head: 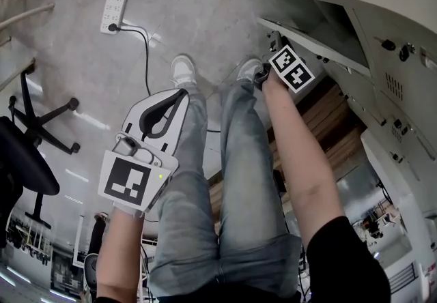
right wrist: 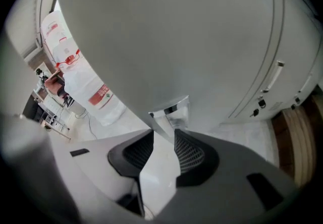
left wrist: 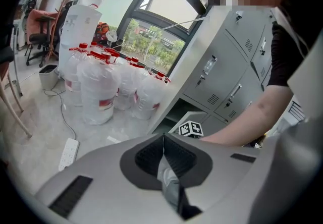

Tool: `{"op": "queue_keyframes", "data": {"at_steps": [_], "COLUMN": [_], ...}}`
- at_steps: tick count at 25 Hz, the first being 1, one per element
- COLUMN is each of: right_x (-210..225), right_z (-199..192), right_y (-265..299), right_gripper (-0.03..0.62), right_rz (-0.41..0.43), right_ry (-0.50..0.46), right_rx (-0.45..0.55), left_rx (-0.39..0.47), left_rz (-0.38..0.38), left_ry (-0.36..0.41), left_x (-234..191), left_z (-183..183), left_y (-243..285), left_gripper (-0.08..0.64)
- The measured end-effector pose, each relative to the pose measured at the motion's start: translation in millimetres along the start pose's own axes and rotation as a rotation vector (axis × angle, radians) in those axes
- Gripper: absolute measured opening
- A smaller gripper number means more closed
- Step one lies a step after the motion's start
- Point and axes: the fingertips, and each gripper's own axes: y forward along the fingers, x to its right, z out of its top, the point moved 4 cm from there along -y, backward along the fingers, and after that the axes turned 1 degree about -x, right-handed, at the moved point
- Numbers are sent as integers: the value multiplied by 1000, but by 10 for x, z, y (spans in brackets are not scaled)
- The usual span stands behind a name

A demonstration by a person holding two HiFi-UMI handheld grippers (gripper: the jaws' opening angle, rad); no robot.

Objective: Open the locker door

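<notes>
Half done or better, judging by the gap: shows the locker door [right wrist: 176, 31] already swung off its frame, down in the bottom row at the near end of the locker bank [head: 403, 90], with the dark compartment [head: 321, 22] behind it laid open. Fills most of the right gripper view as a plain pale panel, free edge toward the camera. Gripped there by the right gripper [right wrist: 164, 126], jaws pressed on the door's edge from both sides, just under a shiny metal handle [right wrist: 171, 111] at the rim. Left to do, most likely: draw that edge round a little farther until the door stands wide, then let go; cannot tell from here how far the hinge allows. Carries nothing in the left gripper [left wrist: 163, 140]: jaws together, pads meeting at the tips, held out over the person's legs [head: 232, 179] and well apart from the door. Farther out, takes in a pale floor [head: 205, 1] with a white power strip [head: 115, 7], a black office chair [head: 27, 151] at the left, and, across the room below a window [left wrist: 151, 46], a cluster of big water bottles [left wrist: 96, 87] with red caps.
</notes>
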Motion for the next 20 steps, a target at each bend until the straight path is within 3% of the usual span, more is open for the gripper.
{"op": "queue_keyframes", "data": {"at_steps": [9,20], "right_x": [243,682], "right_z": [-422,-903], "right_y": [-294,-692], "right_gripper": [144,143], "right_rz": [-46,-133], "right_ry": [115,306], "right_rx": [-52,-97], "left_rx": [-53,-143], "left_rz": [-47,-208], "left_ry": [108,259], "left_x": [100,574], "left_z": [-21,78], "left_y": [52,420], "left_gripper": [23,23]}}
